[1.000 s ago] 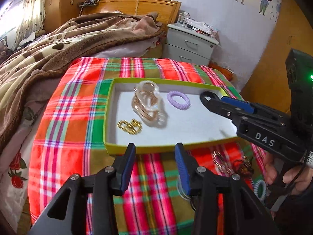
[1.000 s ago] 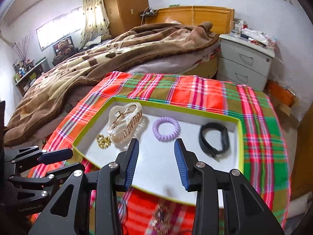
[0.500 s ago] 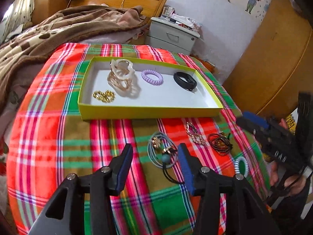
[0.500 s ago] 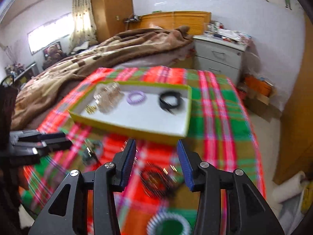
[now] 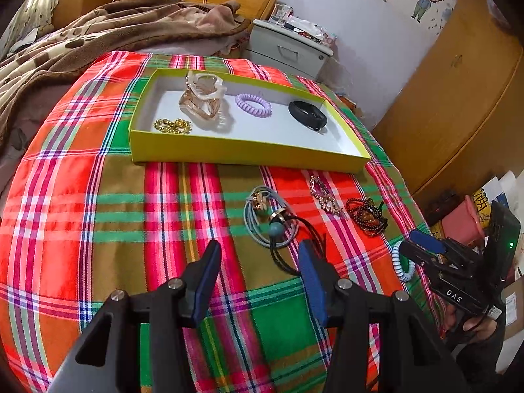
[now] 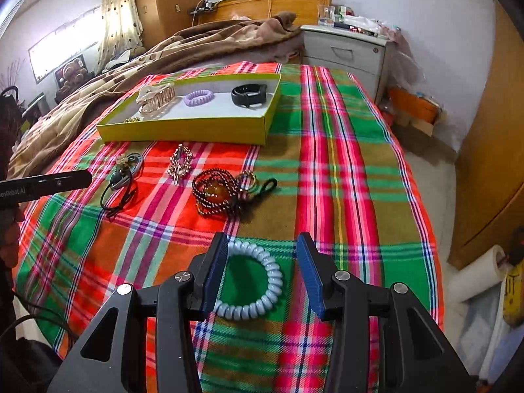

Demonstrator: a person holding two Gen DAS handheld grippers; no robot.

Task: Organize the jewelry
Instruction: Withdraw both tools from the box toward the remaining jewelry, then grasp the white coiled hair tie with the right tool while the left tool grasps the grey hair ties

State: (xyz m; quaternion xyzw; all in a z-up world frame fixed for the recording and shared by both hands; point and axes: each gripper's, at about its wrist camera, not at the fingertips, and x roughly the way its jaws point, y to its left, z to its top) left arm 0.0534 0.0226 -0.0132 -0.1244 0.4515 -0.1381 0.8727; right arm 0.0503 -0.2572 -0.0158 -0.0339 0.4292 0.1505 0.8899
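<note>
A yellow-green tray (image 5: pixel 249 150) (image 6: pixel 186 131) holds a clear claw clip (image 5: pixel 201 98), a purple coil tie (image 5: pixel 253 104), a black band (image 5: pixel 308 115) and a gold chain (image 5: pixel 172 126). In front of it on the plaid cloth lie grey-blue hair ties with a bead and black cord (image 5: pixel 267 211) (image 6: pixel 126 170), a rhinestone clip (image 5: pixel 324 196) (image 6: pixel 179 162) and a dark bead bracelet (image 5: pixel 366 214) (image 6: pixel 213 193). A pale blue coil tie (image 6: pixel 273 275) (image 5: pixel 400 263) lies between the spread pads of my open right gripper (image 6: pixel 262 262) (image 5: pixel 414 245). My left gripper (image 5: pixel 258 262) is open and empty, just short of the black cord.
The plaid cloth (image 6: pixel 327 180) covers a bed that drops off at the right edge to the floor. A brown blanket (image 5: pixel 98 42) is heaped behind the tray. A grey nightstand (image 6: pixel 344 52) and a wooden wardrobe (image 5: pixel 458 98) stand beyond.
Both grippers drew back from the tray toward the near side of the cloth. The right one went from over the tray to around the pale blue coil tie. Both jaws spread slightly wider.
</note>
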